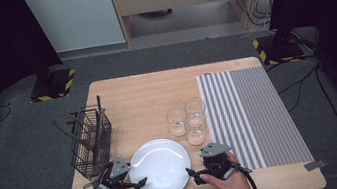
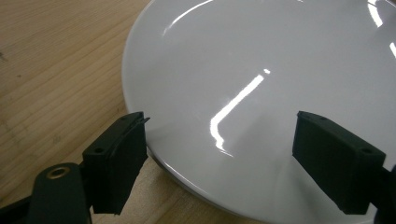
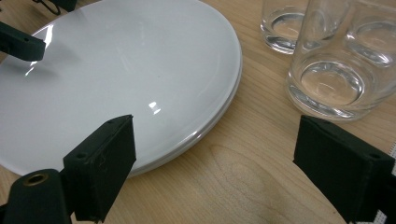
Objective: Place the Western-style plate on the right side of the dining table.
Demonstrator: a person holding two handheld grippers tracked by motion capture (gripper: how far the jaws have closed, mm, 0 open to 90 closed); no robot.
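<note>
Both hand-held grippers open, holding nothing: left hand-held gripper (image 1: pixel 138 184) straddles white plate (image 1: pixel 159 166) rim; right hand-held gripper (image 1: pixel 192 174) beside rim on desk (image 1: pixel 137 99)

wooden table (image 1: pixel 136 94) – plate (image 1: pixel 160 169), glasses (image 1: pixel 186 118), basket (image 1: pixel 90 141), mat (image 1: pixel 253 114)

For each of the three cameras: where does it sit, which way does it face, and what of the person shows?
High view: above the person's side, facing forward and down on the table; both forearms, the left gripper and right gripper flank the plate.
Left gripper view: on the left gripper, facing the plate's rim between open jaws.
Right gripper view: on the right gripper, facing the plate's edge and glasses.
Shared: all three show the plate; the high view and right gripper view share the glasses.
</note>
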